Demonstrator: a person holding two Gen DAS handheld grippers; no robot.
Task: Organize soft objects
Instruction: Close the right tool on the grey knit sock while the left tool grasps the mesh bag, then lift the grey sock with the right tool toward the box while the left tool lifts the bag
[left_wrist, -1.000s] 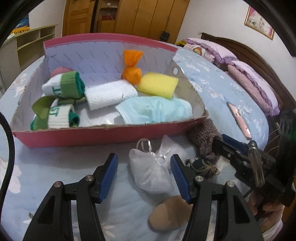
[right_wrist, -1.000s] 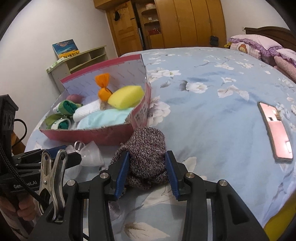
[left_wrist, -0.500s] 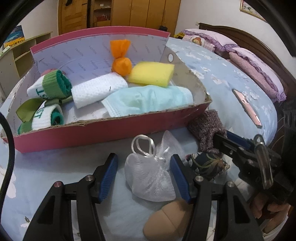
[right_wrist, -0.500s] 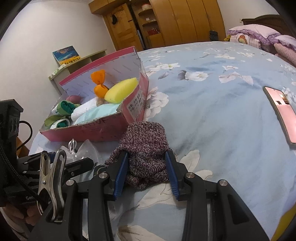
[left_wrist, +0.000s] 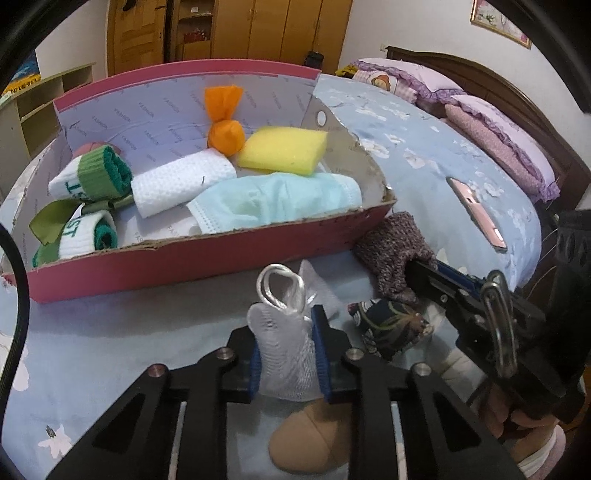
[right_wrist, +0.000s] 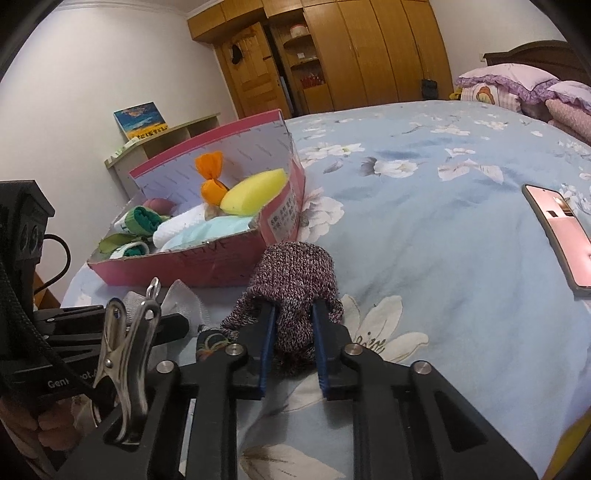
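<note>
My left gripper (left_wrist: 286, 347) is shut on a white mesh pouch (left_wrist: 284, 354) with a cord loop, just in front of the pink box (left_wrist: 207, 254) on the bed. My right gripper (right_wrist: 293, 332) is shut on a purple-grey knit sock (right_wrist: 295, 280) at the box's near right corner; the sock also shows in the left wrist view (left_wrist: 395, 251). The box holds rolled green-white socks (left_wrist: 92, 177), a white cloth (left_wrist: 181, 184), a blue face mask (left_wrist: 273, 203), a yellow sponge (left_wrist: 284, 151) and an orange bundle (left_wrist: 223, 125).
A dark floral pouch (left_wrist: 388, 328) and a tan puff (left_wrist: 306, 443) lie on the blue floral bedspread near my left gripper. A pink phone (right_wrist: 561, 236) lies to the right. Pillows (left_wrist: 495, 140) are at the headboard. A shelf (right_wrist: 166, 144) stands behind the box.
Both grippers have closed: the left on the mesh pouch, the right on the knit sock. Both cameras have moved slightly closer to the box.
</note>
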